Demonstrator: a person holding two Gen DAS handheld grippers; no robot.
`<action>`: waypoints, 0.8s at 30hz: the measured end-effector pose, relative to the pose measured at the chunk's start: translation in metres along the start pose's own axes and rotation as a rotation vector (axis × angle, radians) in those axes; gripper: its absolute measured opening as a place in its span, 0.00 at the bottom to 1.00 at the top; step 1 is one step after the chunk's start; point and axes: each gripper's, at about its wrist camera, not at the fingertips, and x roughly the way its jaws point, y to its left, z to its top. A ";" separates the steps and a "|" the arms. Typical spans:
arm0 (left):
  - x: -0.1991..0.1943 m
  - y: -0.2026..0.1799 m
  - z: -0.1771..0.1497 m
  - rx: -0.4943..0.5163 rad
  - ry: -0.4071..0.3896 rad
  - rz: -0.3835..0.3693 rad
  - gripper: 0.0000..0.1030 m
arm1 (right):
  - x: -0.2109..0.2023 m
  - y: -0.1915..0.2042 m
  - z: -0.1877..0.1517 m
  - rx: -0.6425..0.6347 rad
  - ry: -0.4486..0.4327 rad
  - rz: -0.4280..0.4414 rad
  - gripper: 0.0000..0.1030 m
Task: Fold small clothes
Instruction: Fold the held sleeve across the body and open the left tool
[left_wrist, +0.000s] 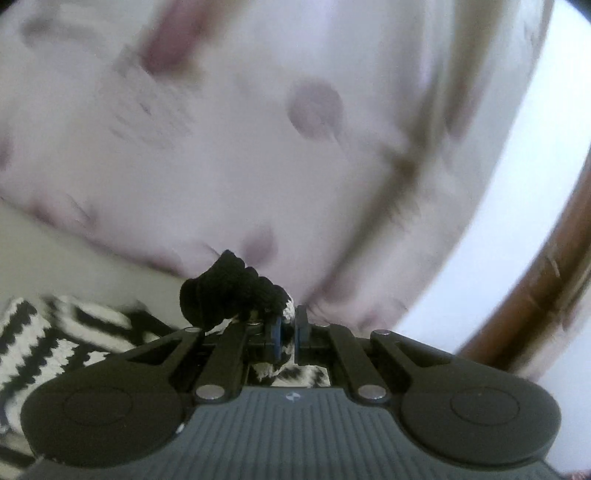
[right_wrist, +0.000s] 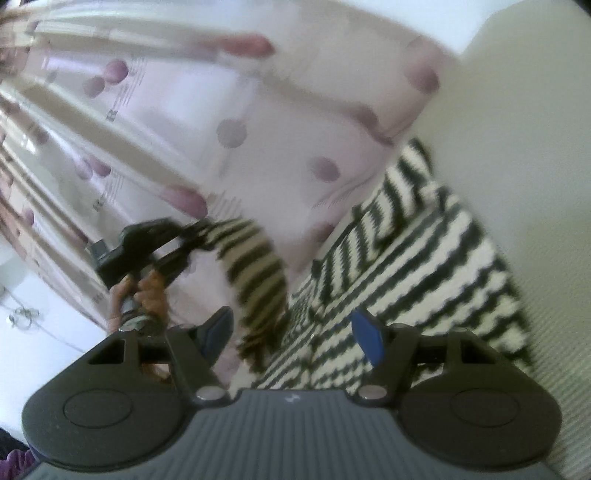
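A black-and-white striped knit garment (right_wrist: 424, 266) lies on a pale surface (right_wrist: 517, 155). One sleeve (right_wrist: 255, 266) is lifted off it to the left. My left gripper (left_wrist: 290, 332) is shut on that sleeve's black cuff (left_wrist: 229, 291); the striped body (left_wrist: 33, 343) shows at lower left. In the right wrist view the left gripper (right_wrist: 184, 236) appears held by a hand, pulling the sleeve up. My right gripper (right_wrist: 293, 338) is open and empty, just above the garment's near edge, its blue pads (right_wrist: 367, 338) wide apart.
A pale pink sheet or curtain with purple dots (right_wrist: 229, 133) fills the background, blurred by motion; it also shows in the left wrist view (left_wrist: 314, 107). A brown wooden rail (left_wrist: 546, 288) curves at right. A white floor area (right_wrist: 37, 288) lies at left.
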 end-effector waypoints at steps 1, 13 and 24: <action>0.016 -0.010 -0.010 0.008 0.027 -0.010 0.05 | -0.003 -0.005 0.002 0.008 -0.006 -0.002 0.69; 0.113 -0.051 -0.120 0.141 0.220 -0.019 0.05 | -0.017 -0.042 0.020 0.064 -0.053 -0.008 0.69; 0.076 -0.065 -0.127 0.242 0.073 -0.149 0.86 | -0.021 -0.045 0.036 0.042 -0.081 -0.032 0.70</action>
